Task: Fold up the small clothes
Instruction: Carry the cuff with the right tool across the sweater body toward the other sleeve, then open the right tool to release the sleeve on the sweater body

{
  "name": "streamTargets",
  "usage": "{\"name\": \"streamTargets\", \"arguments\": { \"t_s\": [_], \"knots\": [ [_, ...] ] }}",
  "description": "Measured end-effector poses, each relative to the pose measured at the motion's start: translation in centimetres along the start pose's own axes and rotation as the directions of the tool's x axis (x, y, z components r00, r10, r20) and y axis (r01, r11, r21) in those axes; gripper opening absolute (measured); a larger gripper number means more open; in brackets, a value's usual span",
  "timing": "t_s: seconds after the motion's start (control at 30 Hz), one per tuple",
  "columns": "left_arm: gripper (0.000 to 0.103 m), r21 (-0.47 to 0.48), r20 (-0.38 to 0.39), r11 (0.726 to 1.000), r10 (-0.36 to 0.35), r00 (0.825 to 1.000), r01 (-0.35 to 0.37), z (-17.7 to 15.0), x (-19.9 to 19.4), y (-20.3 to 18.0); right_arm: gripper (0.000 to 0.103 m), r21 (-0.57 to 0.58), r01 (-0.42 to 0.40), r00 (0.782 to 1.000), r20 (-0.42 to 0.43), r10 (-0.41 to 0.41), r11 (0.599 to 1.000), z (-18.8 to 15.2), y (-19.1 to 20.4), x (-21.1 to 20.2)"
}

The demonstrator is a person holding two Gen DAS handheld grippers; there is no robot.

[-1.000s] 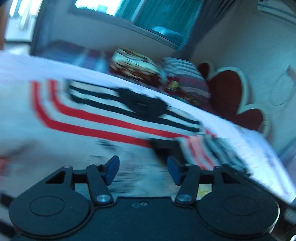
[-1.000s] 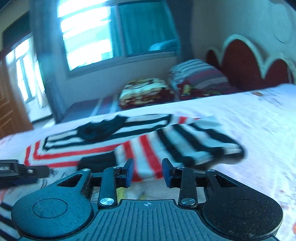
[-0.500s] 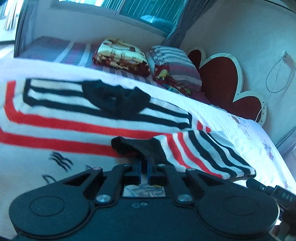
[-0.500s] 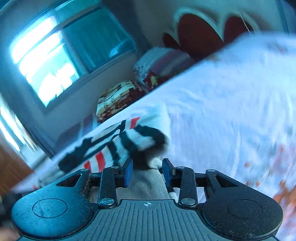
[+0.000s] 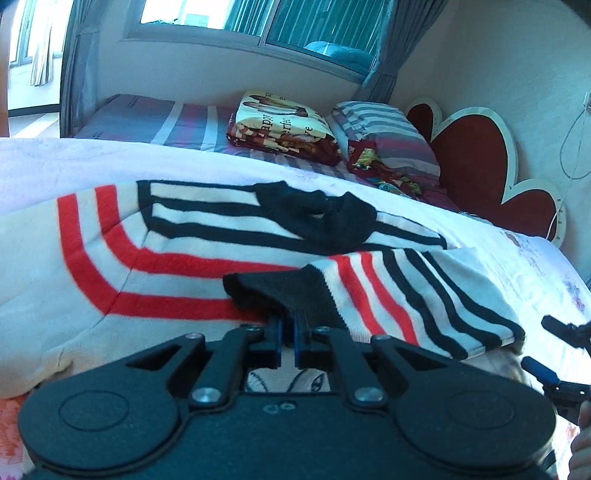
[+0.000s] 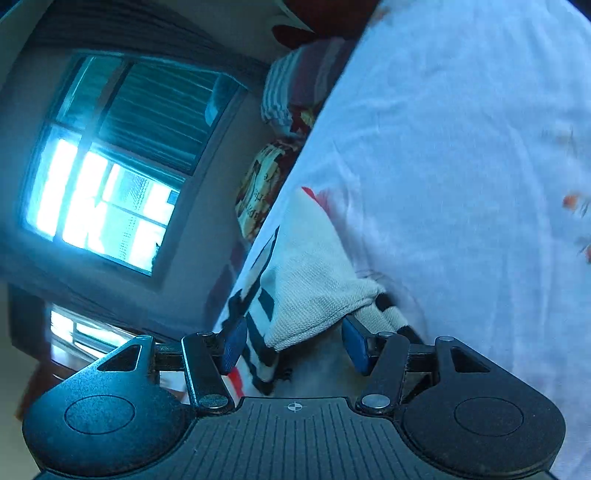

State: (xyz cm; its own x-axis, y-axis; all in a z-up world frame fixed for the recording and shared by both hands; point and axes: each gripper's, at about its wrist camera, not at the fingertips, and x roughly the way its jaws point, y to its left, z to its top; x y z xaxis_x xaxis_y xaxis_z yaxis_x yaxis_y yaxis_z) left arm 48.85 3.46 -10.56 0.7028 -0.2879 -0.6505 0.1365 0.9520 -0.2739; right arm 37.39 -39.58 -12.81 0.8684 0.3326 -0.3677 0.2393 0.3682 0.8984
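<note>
A small white sweater [image 5: 177, 258] with red and black stripes and a black collar lies flat on the bed. Its right sleeve [image 5: 413, 295] is folded across the body. My left gripper [image 5: 289, 334] is shut on the sleeve's black cuff [image 5: 273, 295], close to the cloth. My right gripper [image 6: 291, 341] is open and rolled sideways; the sweater's folded edge [image 6: 314, 291] sits between its blue pads without being clamped. The right gripper also shows at the right edge of the left wrist view [image 5: 554, 369].
The bed sheet [image 6: 461, 166] is white with small flower prints. Folded blankets [image 5: 284, 122] and a striped pillow [image 5: 384, 129] lie by the red heart-shaped headboard [image 5: 476, 162]. A window [image 5: 240, 18] and curtains are behind.
My left gripper closed on the sleeve cuff and has stayed there. My right gripper swung off to the sweater's right edge, rolled over sideways and opened wider.
</note>
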Motion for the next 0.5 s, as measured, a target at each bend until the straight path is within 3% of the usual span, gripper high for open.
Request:
{"name": "streamTargets", "arguments": {
  "t_s": [0.17, 0.2, 0.23, 0.33, 0.5],
  "knots": [
    [0.004, 0.004, 0.002, 1.0, 0.006, 1.0, -0.006, -0.8, -0.3, 0.6, 0.056, 0.031, 0.007, 1.0, -0.008, -0.007, 0.999, 1.5, -0.9, 0.5],
    [0.004, 0.003, -0.001, 1.0, 0.007, 1.0, -0.007, -0.8, -0.3, 0.7, 0.045, 0.013, 0.022, 1.0, -0.007, -0.022, 1.0, 1.7, -0.8, 0.6],
    [0.004, 0.003, -0.004, 1.0, 0.008, 1.0, -0.008, -0.9, -0.1, 0.9, 0.027, -0.017, 0.047, 0.999, -0.012, -0.048, 0.999, 1.8, -0.6, 0.7],
    [0.004, 0.004, -0.003, 1.0, 0.01, 1.0, -0.01, -0.8, -0.1, 0.9, 0.009, -0.099, 0.115, 0.993, -0.025, -0.118, 0.988, 1.6, -0.2, 0.8],
    [0.004, -0.003, 0.023, 1.0, -0.012, 1.0, 0.012, -0.5, -1.5, 0.7, 0.008, -0.217, 0.154, 0.988, 0.007, -0.156, 0.964, 1.4, 0.9, -1.1]
  ]
}}
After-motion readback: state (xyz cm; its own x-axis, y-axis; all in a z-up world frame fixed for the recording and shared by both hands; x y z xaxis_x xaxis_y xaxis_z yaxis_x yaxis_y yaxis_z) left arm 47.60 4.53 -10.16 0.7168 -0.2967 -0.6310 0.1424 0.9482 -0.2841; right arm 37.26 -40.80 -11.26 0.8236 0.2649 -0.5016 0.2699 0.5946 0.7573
